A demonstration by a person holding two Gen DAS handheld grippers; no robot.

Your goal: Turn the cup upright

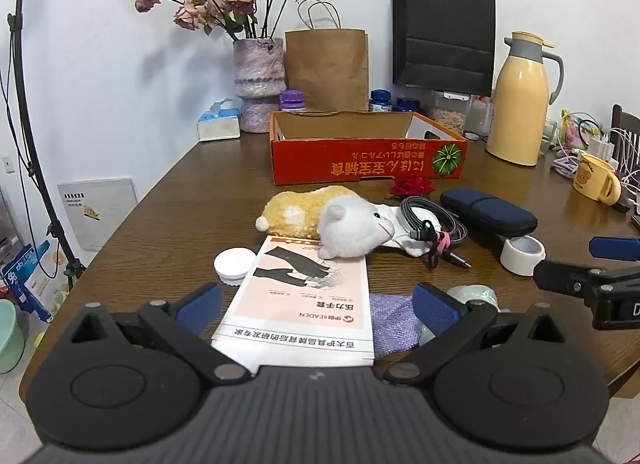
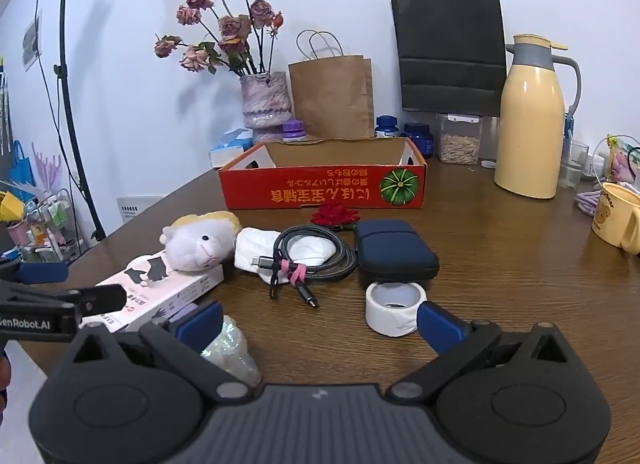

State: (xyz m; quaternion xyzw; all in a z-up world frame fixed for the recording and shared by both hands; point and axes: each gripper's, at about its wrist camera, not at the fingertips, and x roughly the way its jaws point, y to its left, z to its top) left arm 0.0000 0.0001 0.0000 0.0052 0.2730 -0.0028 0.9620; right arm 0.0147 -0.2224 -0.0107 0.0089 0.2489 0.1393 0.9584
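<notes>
The yellow cup point(image 1: 595, 181) with a bear print stands far right on the wooden table point(image 1: 192, 200), mouth up and handle to the right. In the right wrist view the cup point(image 2: 614, 220) is cut by the right edge. My left gripper point(image 1: 318, 304) is open over a pink-and-white flat box point(image 1: 304, 296), nothing between its fingers. My right gripper point(image 2: 320, 324) is open near the table's front edge, just behind a white tape roll point(image 2: 394, 306), and holds nothing. Both grippers are well short and left of the cup.
An orange cardboard box point(image 2: 324, 184), a yellow thermos jug point(image 2: 530, 120), plush toys point(image 2: 200, 244), a coiled cable point(image 2: 316, 252) and a navy case point(image 2: 394, 250) fill the middle. A vase of dried roses point(image 1: 258, 80) and paper bags stand at the wall. Bare wood point(image 2: 520, 264) lies before the cup.
</notes>
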